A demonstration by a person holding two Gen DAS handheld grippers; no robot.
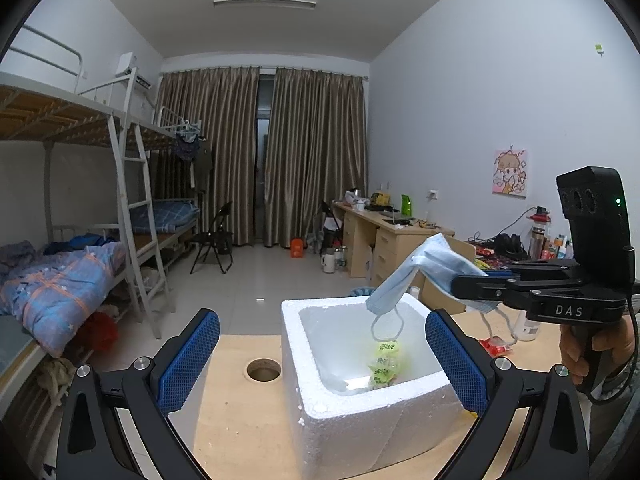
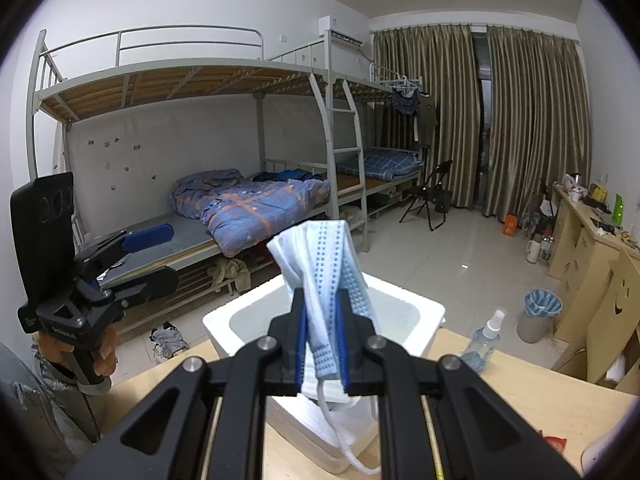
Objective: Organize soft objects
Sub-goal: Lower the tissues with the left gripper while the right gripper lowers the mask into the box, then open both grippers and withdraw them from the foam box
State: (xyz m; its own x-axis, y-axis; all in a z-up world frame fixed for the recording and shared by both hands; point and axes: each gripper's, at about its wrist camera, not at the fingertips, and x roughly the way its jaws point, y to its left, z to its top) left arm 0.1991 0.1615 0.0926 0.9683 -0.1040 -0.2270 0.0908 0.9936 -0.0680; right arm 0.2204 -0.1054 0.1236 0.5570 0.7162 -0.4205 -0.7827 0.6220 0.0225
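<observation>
A: Blue non-woven mask [image 2: 326,276], folded, pinched in the right claw [image 2: 322,344], jaws nearly closed on the middle of the fold. Hanging over the foam box [image 1: 352,412], one end drooping past the rim, ear loops dangling.

B: Handling?

A: Light, limp, no stiffness to speak of. Should drop clean once released, though loops could snag on a pad. Best held mid-body as now, not by a loop. Nothing fragile.

B: Left claw [image 1: 322,364]?

A: Wide open, empty, straddling the box without touching it.

B: Box contents?

A: Green-yellow packet [image 1: 384,368] on the bottom. Foam soft, crumbly, white flecks on the wood.

B: Surface?

A: Pale wood surface [image 1: 240,412], round cable hole [image 1: 262,369] just left of the box. Spray bottle [image 2: 486,340] and red wrapper [image 1: 494,346] off to the right.

B: Room?

A: Dorm. Bunk beds [image 2: 248,148] with blue quilt, brown curtains [image 1: 264,160], folding chair [image 1: 214,236], cluttered desks [image 1: 384,236] along the wall, tiled floor.
</observation>
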